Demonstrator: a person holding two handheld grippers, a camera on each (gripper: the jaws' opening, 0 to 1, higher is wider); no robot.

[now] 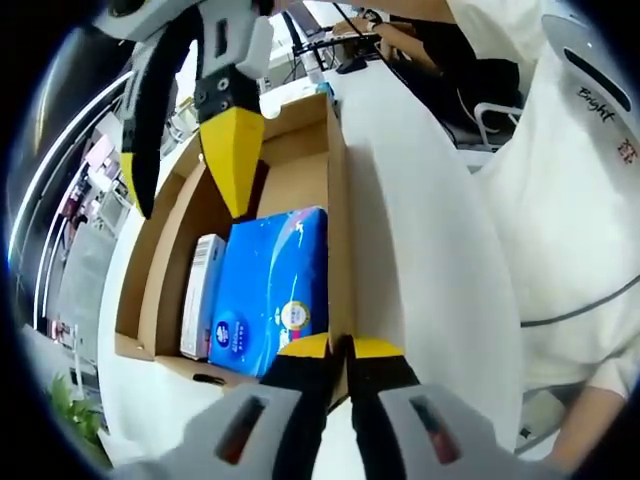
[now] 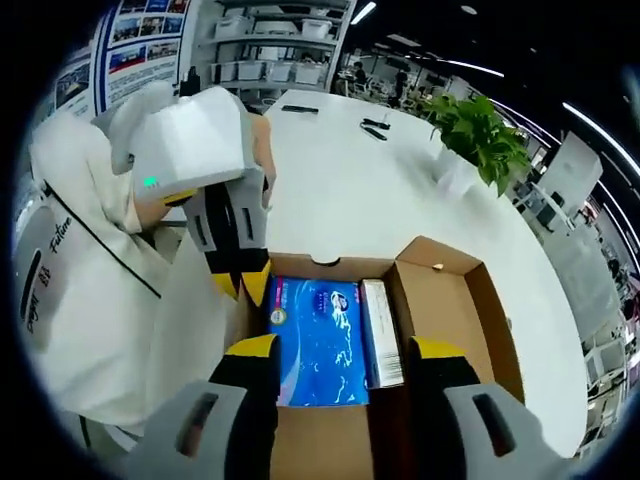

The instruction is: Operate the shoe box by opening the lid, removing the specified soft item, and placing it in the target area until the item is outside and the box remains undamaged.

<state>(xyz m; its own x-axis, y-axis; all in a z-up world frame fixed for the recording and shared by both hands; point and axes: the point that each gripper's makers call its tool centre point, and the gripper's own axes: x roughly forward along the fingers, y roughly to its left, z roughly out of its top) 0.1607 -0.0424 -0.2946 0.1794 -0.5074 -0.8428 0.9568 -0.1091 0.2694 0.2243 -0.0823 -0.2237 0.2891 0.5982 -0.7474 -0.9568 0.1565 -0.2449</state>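
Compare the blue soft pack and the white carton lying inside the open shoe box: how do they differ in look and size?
The blue soft pack is wide and glossy, with printed graphics and a round seal. The white carton is narrow and flat-sided, with small print.

The blue soft pack lies against the wall that the left gripper pinches, while the white carton sits on its far side, towards the empty part of the shoe box.

Both lie lengthwise, side by side, on the box floor.

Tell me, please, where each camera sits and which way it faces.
Left gripper view: rides the left gripper, shut on the box wall; looks along the open shoe box; a white sleeve shows.
Right gripper view: rides the right gripper, jaws apart above the box; looks down into it, across the white table.
Shared: blue soft pack, white carton, each other's gripper.
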